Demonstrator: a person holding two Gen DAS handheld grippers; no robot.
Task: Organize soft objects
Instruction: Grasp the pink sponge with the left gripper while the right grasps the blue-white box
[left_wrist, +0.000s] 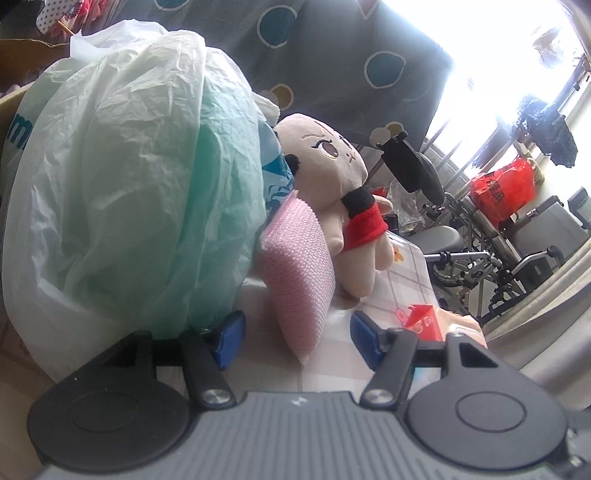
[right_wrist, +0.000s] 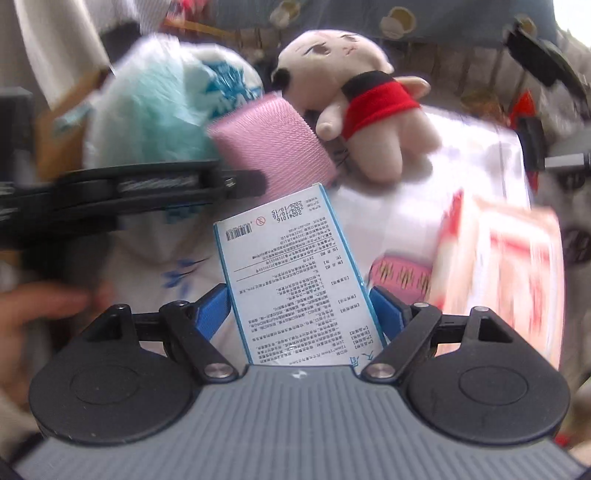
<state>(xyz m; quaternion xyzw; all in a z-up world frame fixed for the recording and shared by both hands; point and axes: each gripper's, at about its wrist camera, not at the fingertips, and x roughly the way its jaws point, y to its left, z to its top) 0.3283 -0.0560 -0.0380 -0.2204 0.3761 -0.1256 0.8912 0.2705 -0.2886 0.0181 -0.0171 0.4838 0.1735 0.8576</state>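
One plush doll (left_wrist: 332, 192), one pink sponge (left_wrist: 295, 273); right gripper (right_wrist: 301, 314) clamps one box (right_wrist: 291, 273)

A lived-in home: patterned curtain (left_wrist: 332, 55), wheelchair (left_wrist: 491, 251), clothes drying (left_wrist: 550, 129) by the window.

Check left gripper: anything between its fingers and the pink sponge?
Nothing visible. The left gripper is open, and the pink sponge sits straight ahead in the gap. The plastic bag crowds its left finger.
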